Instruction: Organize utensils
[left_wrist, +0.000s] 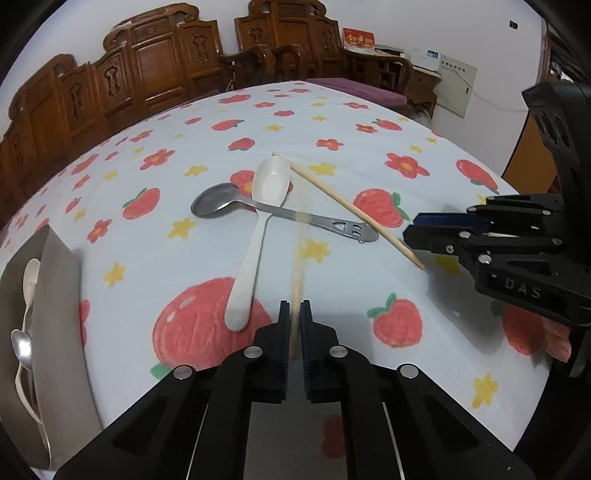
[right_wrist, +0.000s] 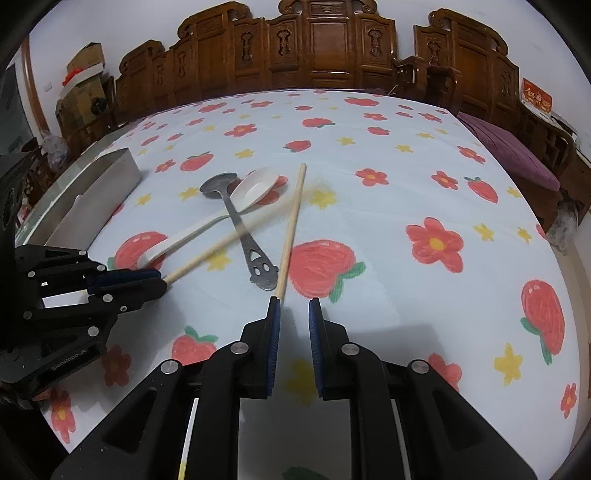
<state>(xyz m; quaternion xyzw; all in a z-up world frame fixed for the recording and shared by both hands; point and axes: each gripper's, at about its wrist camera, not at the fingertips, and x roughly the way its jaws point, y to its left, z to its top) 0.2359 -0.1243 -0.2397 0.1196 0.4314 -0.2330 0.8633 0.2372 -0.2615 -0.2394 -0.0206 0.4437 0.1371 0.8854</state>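
My left gripper (left_wrist: 294, 307) is shut on a wooden chopstick (left_wrist: 298, 280), motion-blurred, its far end raised over the other utensils; it also shows in the right wrist view (right_wrist: 207, 254). A second chopstick (left_wrist: 347, 206) lies on the tablecloth, its near end by my right gripper (right_wrist: 293, 304), which is open with the chopstick (right_wrist: 291, 229) touching its left finger. A metal spoon (left_wrist: 229, 203) lies crossed over a white plastic spoon (left_wrist: 258, 236). A steel tray (left_wrist: 55, 295) at the left holds several spoons.
The table wears a white cloth (right_wrist: 406, 177) printed with strawberries and flowers. Carved wooden chairs (right_wrist: 314, 48) line the far edge. The steel tray (right_wrist: 92, 192) sits near the table's left edge. The left gripper (right_wrist: 147, 282) shows in the right wrist view.
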